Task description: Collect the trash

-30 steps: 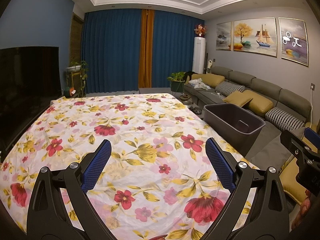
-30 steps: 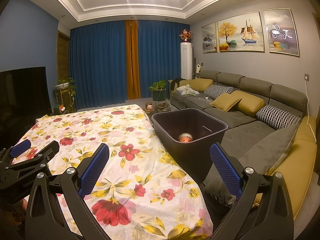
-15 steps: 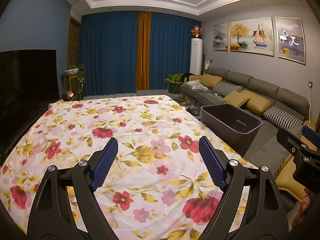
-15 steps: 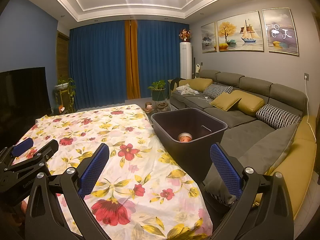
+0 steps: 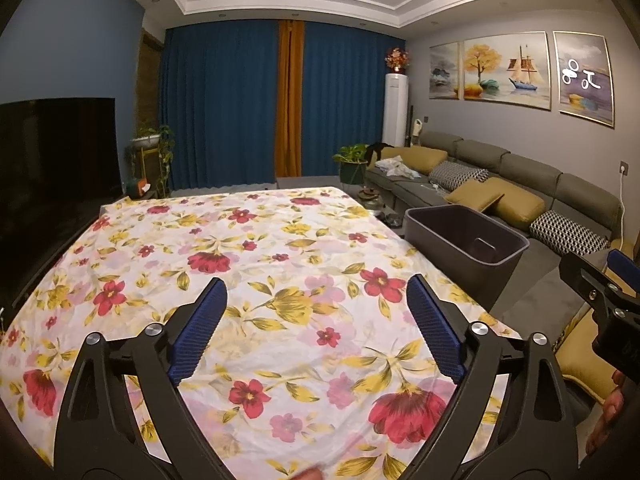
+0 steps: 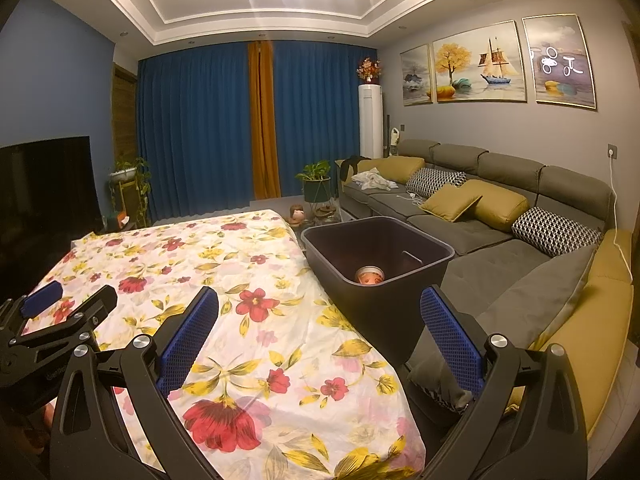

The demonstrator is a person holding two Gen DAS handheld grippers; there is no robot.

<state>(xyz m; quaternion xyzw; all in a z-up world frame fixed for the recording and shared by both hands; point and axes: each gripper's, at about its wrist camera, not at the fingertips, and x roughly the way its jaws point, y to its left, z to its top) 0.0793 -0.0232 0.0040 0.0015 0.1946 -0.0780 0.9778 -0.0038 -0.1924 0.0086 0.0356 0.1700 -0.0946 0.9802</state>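
- Left tongs [image 5: 316, 322]: blue pads spread wide and opening further, nothing between them, hovering over the flowered cloth [image 5: 256, 264] on the tabletop.
- Right tongs [image 6: 320, 332]: spread wide too, empty, poised above the near right corner of the same cloth.
- Trash: a small round cup [image 6: 370, 275], pale rim, reddish-orange inside, lying at the bottom of a dark bin [image 6: 436, 258].
- Bin standing just beside the tabletop's right edge, between it and the grey sofa [image 6: 500, 236].
- From the right tongs: cup at about 1 o'clock, near.
- From the left tongs: bin [image 5: 516, 254] at about 2 o'clock; cup hidden behind its wall.
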